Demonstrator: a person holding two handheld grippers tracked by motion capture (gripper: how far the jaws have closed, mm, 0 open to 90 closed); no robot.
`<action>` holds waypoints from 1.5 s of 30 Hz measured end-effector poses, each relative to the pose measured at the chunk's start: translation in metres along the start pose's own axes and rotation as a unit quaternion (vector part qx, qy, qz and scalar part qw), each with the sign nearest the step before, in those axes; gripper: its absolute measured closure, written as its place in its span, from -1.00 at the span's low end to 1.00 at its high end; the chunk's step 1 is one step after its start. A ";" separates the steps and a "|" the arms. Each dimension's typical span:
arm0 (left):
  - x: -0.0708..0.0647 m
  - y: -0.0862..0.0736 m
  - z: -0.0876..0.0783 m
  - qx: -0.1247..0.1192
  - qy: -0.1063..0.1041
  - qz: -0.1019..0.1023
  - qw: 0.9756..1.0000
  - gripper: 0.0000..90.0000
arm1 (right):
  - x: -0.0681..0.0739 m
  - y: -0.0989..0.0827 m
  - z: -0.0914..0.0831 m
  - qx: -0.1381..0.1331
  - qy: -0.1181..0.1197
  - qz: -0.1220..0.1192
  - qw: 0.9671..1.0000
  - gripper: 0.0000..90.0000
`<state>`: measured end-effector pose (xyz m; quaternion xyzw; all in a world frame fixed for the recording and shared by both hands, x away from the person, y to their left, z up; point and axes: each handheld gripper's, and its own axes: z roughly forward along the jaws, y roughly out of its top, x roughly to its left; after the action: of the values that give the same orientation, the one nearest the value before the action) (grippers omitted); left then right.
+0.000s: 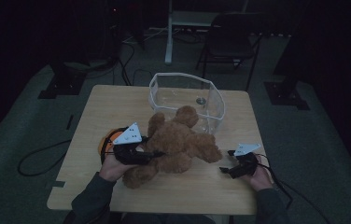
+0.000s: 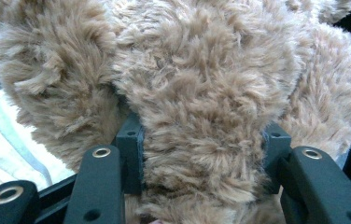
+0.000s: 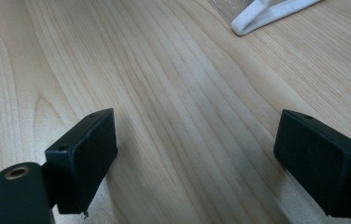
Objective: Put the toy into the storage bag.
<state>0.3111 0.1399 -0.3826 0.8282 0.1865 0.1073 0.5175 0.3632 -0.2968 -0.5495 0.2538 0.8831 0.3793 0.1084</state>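
The left tool (image 1: 152, 154) pinches the brown teddy bear (image 1: 176, 142), which lies on the tabletop (image 1: 94, 121) just in front of the clear container (image 1: 162, 86). The right tool (image 3: 197, 156) is spread wide over bare wood, with nothing between its jaws.

The teddy bear (image 2: 201, 93) runs past the frame edges above the jaws; an orange object (image 1: 107, 140) sits half hidden behind the left gripper (image 1: 152, 154).
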 end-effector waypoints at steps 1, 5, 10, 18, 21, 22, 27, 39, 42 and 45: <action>0.001 0.001 0.000 -0.001 0.002 0.001 1.000 0.11 | 0.000 0.000 0.000 0.000 0.000 0.000 1.000 -0.72; 0.001 0.004 -0.001 -0.007 0.005 -0.003 1.000 0.11 | 0.000 0.000 0.000 0.000 0.000 0.000 1.000 -0.72; 0.002 0.007 -0.003 -0.013 0.006 0.000 1.000 0.11 | 0.000 0.000 0.000 -0.001 0.000 -0.001 1.000 -0.72; 0.003 0.014 -0.008 -0.028 0.015 0.003 0.999 0.11 | 0.000 0.000 0.000 -0.001 -0.001 -0.002 1.000 -0.72; 0.006 0.016 -0.011 -0.036 0.020 0.001 0.999 0.11 | 0.000 0.000 0.000 -0.001 -0.001 -0.001 1.000 -0.72; 0.007 0.016 -0.011 -0.036 0.022 0.000 0.999 0.11 | 0.000 0.000 0.000 0.000 -0.001 -0.002 1.000 -0.72; 0.009 0.018 -0.012 -0.036 0.028 0.001 0.999 0.11 | 0.000 0.000 0.000 0.000 -0.001 -0.001 1.000 -0.72; 0.015 0.029 -0.010 -0.049 0.032 0.008 0.998 0.11 | 0.000 0.000 0.000 0.000 -0.001 -0.001 1.000 -0.72; 0.016 0.033 -0.010 -0.053 0.032 0.009 0.998 0.11 | 0.000 0.000 0.000 0.000 -0.001 -0.001 1.000 -0.72; 0.018 0.036 -0.009 -0.059 0.030 0.008 0.998 0.11 | 0.000 0.000 0.000 0.000 -0.001 -0.001 1.000 -0.72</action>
<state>0.3313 0.1413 -0.3468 0.7944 0.1885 0.1474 0.5583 0.3634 -0.2969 -0.5496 0.2530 0.8833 0.3791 0.1095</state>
